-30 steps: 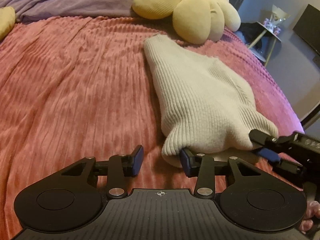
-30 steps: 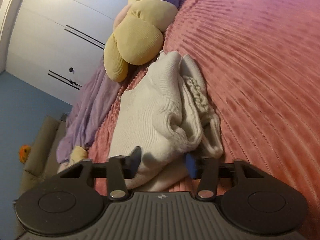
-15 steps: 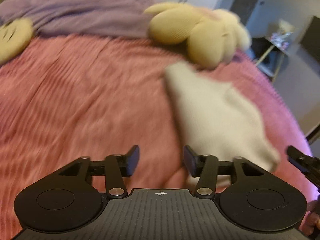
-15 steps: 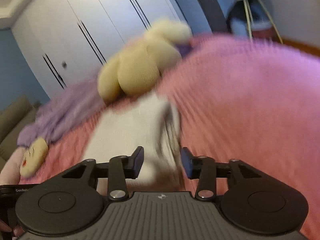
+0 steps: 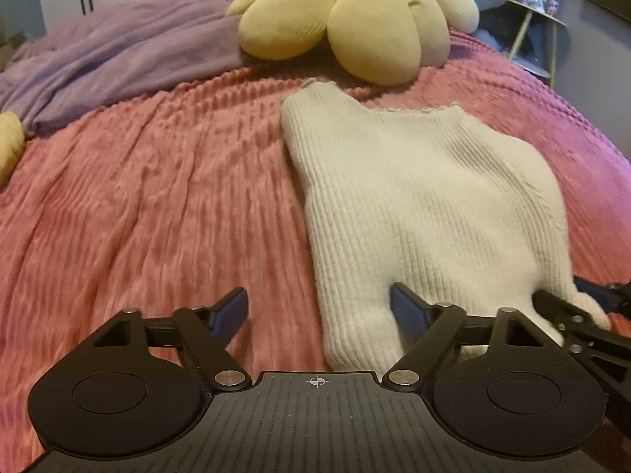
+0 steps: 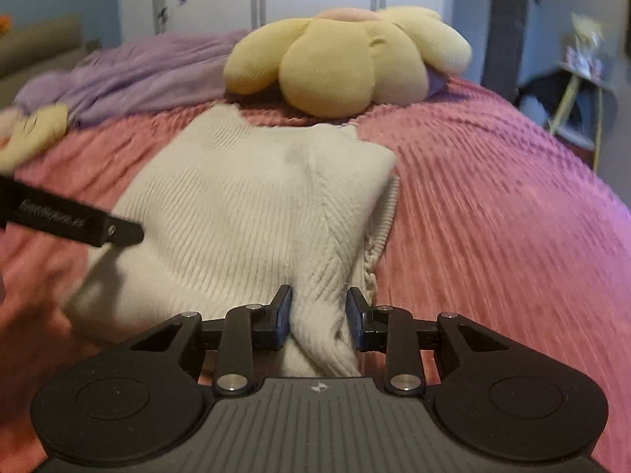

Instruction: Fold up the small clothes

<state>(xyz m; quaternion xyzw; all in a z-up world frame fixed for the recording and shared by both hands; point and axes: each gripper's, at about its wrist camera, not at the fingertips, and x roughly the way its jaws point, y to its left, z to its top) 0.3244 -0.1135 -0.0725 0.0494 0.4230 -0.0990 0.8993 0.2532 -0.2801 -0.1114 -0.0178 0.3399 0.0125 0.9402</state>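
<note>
A cream ribbed knit garment (image 5: pixel 414 205) lies folded on the pink ridged bedspread (image 5: pixel 157 205), its far edge near a yellow flower-shaped plush cushion (image 5: pixel 355 19). The left gripper (image 5: pixel 318 309) is opening, released, the garment's near left corner between its fingers untouched. The right gripper (image 6: pixel 318 315) is closing, clenched on the garment's bunched near edge.

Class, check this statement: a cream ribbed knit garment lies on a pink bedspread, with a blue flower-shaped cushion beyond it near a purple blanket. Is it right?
Not quite. The flower-shaped cushion is yellow, not blue, as the left wrist view shows. The rest stands: the cream ribbed knit garment lies on the pink bedspread, and the cushion sits beyond it near the purple blanket.
</note>
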